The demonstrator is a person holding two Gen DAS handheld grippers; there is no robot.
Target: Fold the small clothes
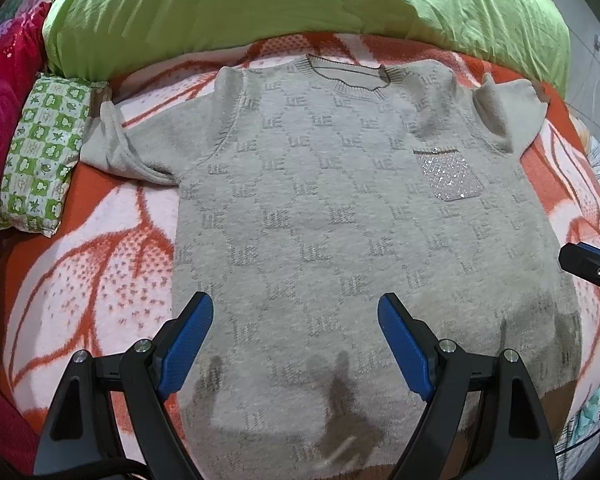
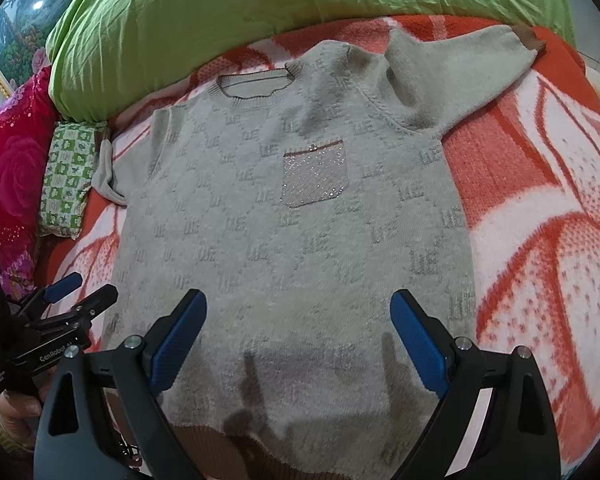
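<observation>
A small grey knit sweater [image 1: 340, 208] lies face up and spread flat on an orange-and-white blanket [image 1: 100, 280], collar away from me, with a sparkly chest pocket [image 1: 448, 176]. My left gripper [image 1: 295, 338] is open and empty, hovering over the sweater's lower part. In the right wrist view the sweater [image 2: 292, 240] shows with its right sleeve [image 2: 460, 68] stretched out and its pocket [image 2: 315, 174]. My right gripper [image 2: 298, 334] is open and empty above the hem area. The left gripper [image 2: 82, 290] appears at the left edge, open.
A green duvet [image 1: 300, 4] is bunched behind the sweater. A green-and-white checked pillow [image 1: 44, 156] lies at the left, beside a magenta floral cover [image 1: 0, 120]. The blanket [image 2: 540, 220] extends to the right of the sweater.
</observation>
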